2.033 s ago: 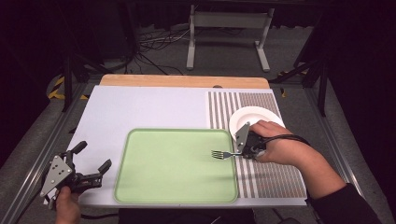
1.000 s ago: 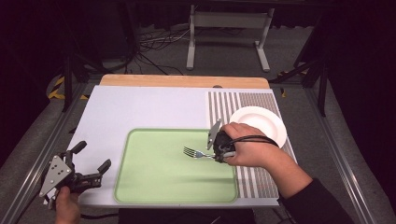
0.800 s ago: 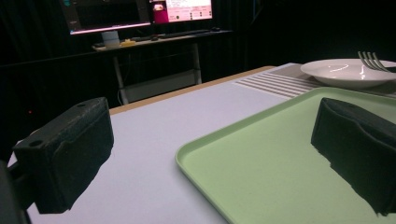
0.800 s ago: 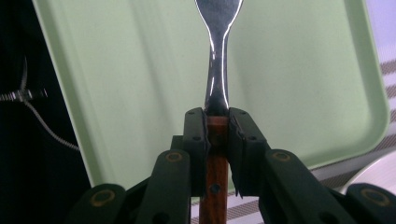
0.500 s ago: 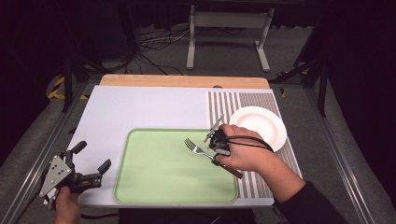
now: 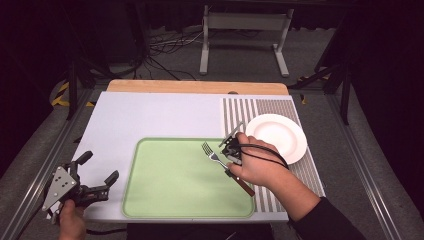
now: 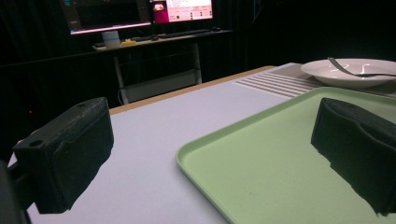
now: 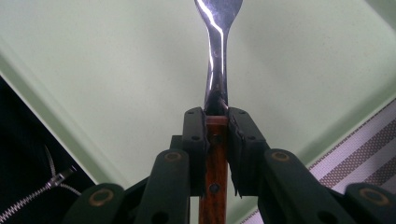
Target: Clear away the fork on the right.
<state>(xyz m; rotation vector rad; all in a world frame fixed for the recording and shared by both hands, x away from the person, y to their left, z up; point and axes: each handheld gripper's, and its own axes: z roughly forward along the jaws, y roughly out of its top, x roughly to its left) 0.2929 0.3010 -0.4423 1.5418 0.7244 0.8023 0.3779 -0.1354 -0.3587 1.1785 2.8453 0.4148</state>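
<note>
The right gripper (image 6: 231, 150) is clamped on the fork (image 6: 216, 158) by its wooden handle, above the green tray's (image 6: 150, 200) right part. The fork's long axis runs diagonally, tines up-left. The left gripper (image 6: 95, 175) stands wide, well apart.

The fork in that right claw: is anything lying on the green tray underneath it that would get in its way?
Nothing visible does. The fork is clamped in the right claw above a bare green tray.
</note>
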